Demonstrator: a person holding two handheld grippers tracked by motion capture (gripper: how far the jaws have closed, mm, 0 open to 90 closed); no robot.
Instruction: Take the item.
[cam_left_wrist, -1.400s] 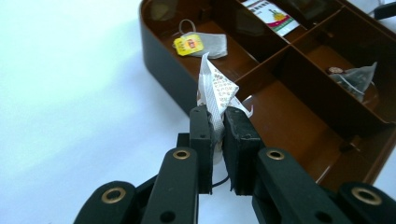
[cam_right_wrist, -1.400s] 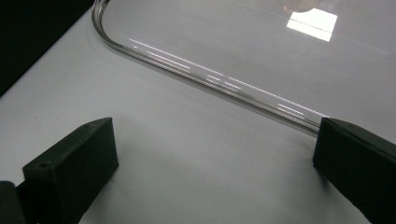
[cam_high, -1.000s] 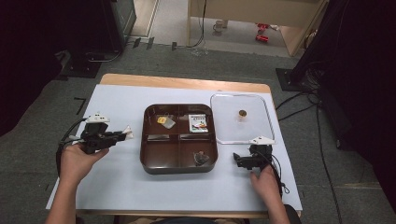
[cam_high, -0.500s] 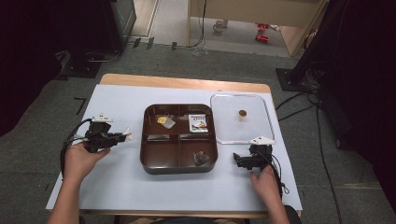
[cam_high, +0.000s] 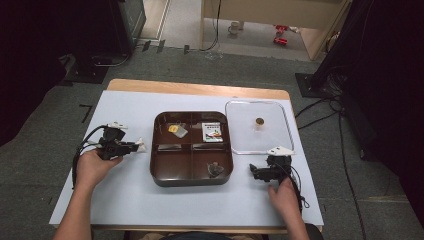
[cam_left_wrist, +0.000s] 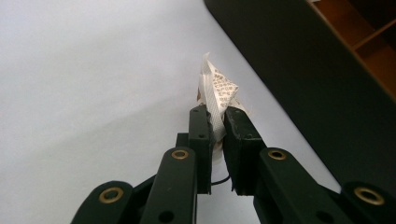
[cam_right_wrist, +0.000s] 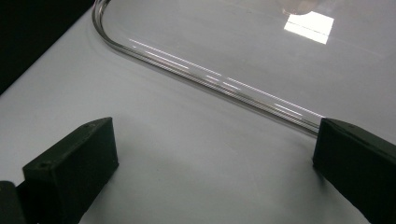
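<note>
Near the left edge of the tabletop (cam_high: 125, 210), the left tool (cam_high: 139, 146) pinches a small white printed sachet (cam_left_wrist: 217, 91) between its jaws — just beside the brown tray (cam_high: 155, 150); toward the right edge, the right tool (cam_high: 251, 172) rests with its jaws wide and bare, close to the clear lid (cam_right_wrist: 210, 77).

1. The high view looks forward and down from above the person's side, taking in the whole table (cam_high: 125, 195).
2. The left gripper view sits low, close behind its jaws, facing the brown tray (cam_left_wrist: 299, 70), which the high view shares (cam_high: 192, 177).
3. The right gripper view skims the tabletop toward the clear lid (cam_right_wrist: 224, 84), also in the high view (cam_high: 287, 135).
</note>
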